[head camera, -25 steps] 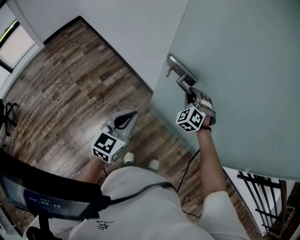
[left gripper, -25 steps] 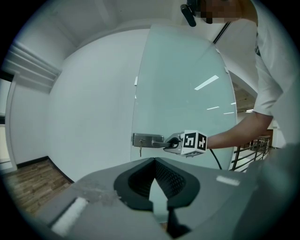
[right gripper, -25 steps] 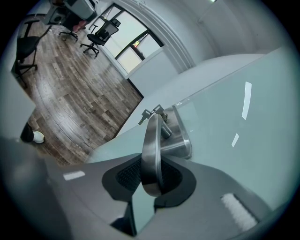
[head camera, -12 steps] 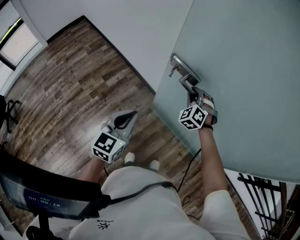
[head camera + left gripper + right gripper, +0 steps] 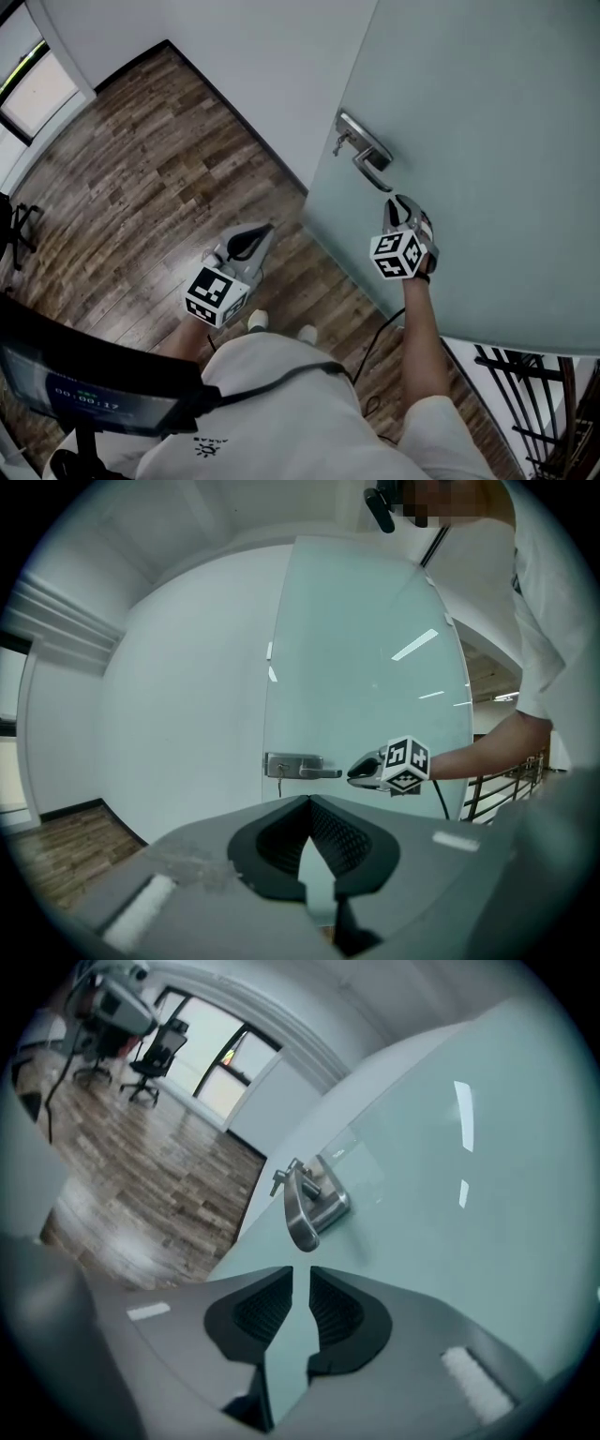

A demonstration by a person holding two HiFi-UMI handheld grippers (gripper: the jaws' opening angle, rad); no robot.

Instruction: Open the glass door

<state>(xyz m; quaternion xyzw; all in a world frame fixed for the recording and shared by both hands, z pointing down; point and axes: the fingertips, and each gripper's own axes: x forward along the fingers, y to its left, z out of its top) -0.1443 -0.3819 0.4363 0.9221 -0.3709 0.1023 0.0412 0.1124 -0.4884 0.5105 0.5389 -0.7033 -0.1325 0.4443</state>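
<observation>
The frosted glass door (image 5: 487, 112) stands ajar on the right, its metal lever handle (image 5: 368, 159) free. My right gripper (image 5: 396, 202) hovers just below the handle, not touching it. Its jaws have just been opening and stand slightly apart with nothing between them. In the right gripper view the handle (image 5: 302, 1213) hangs just beyond the parted tips of the right gripper (image 5: 301, 1271). My left gripper (image 5: 265, 228) is held low over the floor, away from the door, jaws together and empty. In the left gripper view the handle (image 5: 302, 766) and the right gripper (image 5: 354, 773) show ahead.
A white wall (image 5: 262, 56) with a black baseboard meets the door's edge. Wood flooring (image 5: 131, 169) spreads to the left. A black railing (image 5: 539, 403) stands at the lower right, a screen (image 5: 84, 394) at the lower left. An office chair (image 5: 155, 1058) stands far back by a window.
My right gripper has come off the door handle and drawn back toward the person. The handle now stands free. The left gripper has barely shifted.
</observation>
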